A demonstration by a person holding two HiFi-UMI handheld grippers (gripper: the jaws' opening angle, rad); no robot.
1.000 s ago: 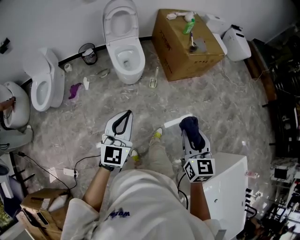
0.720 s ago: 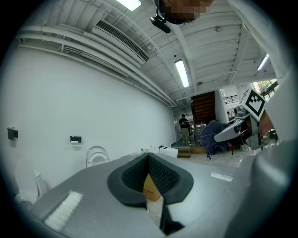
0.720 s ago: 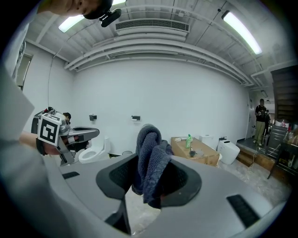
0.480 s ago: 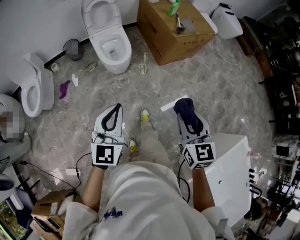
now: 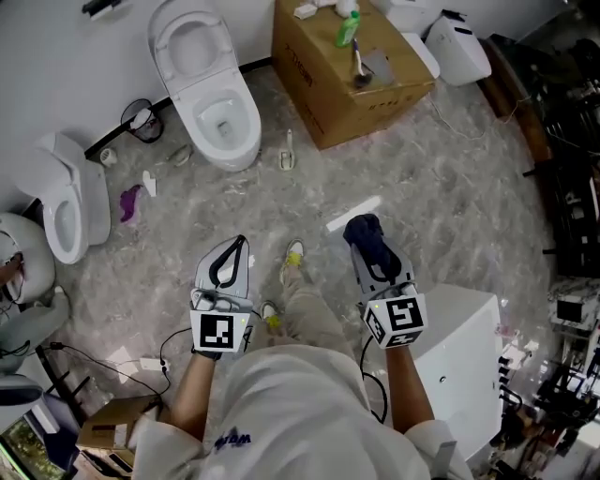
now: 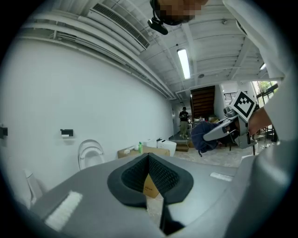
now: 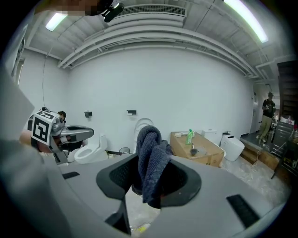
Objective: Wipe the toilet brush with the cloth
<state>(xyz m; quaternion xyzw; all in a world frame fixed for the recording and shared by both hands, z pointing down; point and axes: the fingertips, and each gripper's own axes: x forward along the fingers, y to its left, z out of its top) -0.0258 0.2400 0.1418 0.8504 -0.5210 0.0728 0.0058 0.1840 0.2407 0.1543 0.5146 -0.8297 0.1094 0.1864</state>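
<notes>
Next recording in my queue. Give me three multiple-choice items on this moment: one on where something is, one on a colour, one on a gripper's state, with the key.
1. Where does the green bottle stand?
A. on the cardboard box
B. on a wall shelf
C. in a bucket

2. What colour is the cloth?
A. white
B. dark blue
C. yellow

3. What is the state of the right gripper?
A. open and empty
B. shut on a sponge
C. shut on the cloth

Key:
1 A: the head view shows the bottle upright on top of the box.
2 B: the cloth is dark blue in both the head view and the right gripper view.
3 C: the right gripper view shows the jaws closed on the cloth, which bunches up between them.
</notes>
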